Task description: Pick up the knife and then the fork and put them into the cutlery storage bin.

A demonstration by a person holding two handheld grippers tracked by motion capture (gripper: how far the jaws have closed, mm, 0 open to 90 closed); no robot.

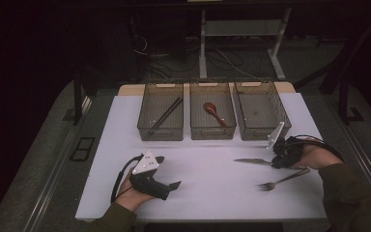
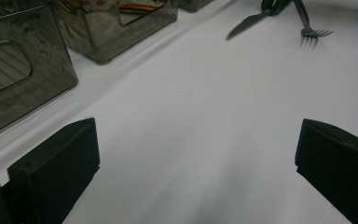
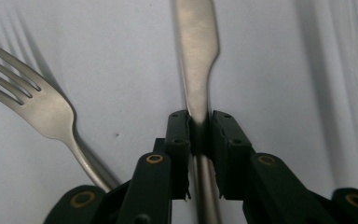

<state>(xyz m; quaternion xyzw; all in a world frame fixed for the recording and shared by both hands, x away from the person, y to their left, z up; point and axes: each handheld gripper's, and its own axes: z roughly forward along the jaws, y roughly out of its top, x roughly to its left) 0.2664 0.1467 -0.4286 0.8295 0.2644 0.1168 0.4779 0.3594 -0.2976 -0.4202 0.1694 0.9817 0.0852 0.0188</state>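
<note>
Sorting of cutlery into three smoky clear plastic bins (image 1: 212,126) partly done, judging by the layout: black chopsticks (image 1: 165,115) in the left bin, reddish-brown wooden spoon (image 1: 215,114) in the middle, right bin bare. Slim silver steel table knife (image 3: 196,56) on the white desk (image 1: 207,186), handle clamped in the right gripper (image 3: 199,128), not yet lifted. Silver steel fork (image 3: 37,107) just beside it, untouched. Knife plain and smooth, blade toward the desk's middle. Left gripper (image 1: 174,185) idle, jaws wide apart, nothing between.
</note>
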